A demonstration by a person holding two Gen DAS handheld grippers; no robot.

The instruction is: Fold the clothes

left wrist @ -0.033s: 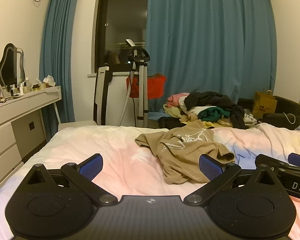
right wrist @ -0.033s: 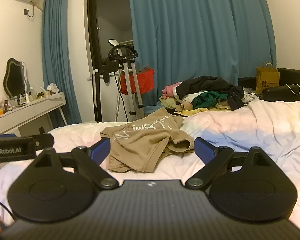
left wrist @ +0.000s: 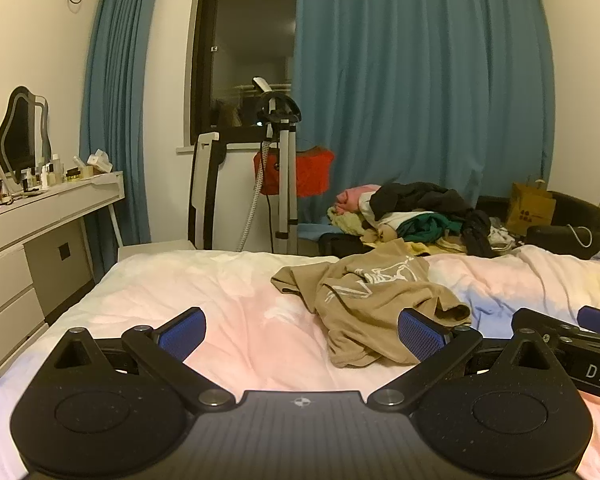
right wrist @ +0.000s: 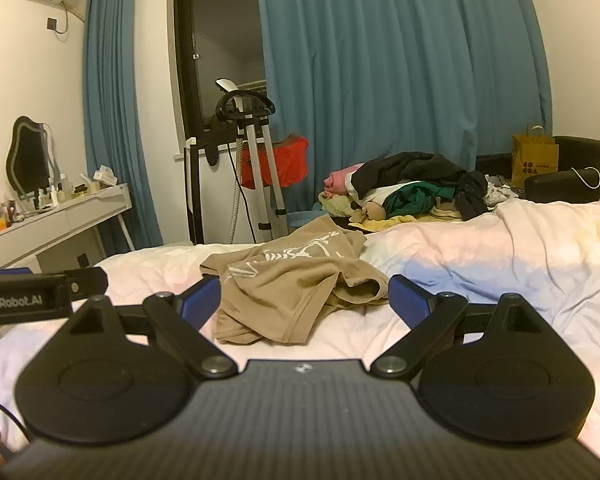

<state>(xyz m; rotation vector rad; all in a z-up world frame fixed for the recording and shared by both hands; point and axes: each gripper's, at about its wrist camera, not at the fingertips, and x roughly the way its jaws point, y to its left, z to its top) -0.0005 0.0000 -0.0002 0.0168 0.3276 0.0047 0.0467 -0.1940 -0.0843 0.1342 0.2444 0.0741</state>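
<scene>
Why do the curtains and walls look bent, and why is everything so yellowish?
Left wrist view: a fisheye lens bows the blue curtains and darkens the corners; warm indoor light tints the bed. Right wrist view: same bending, the tan shirt sharp, the window dark.

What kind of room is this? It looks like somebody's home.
Most likely a bedroom: a bed with a crumpled tan shirt on it, a dressing table with a mirror, and a heap of clothes by the blue curtains.
</scene>
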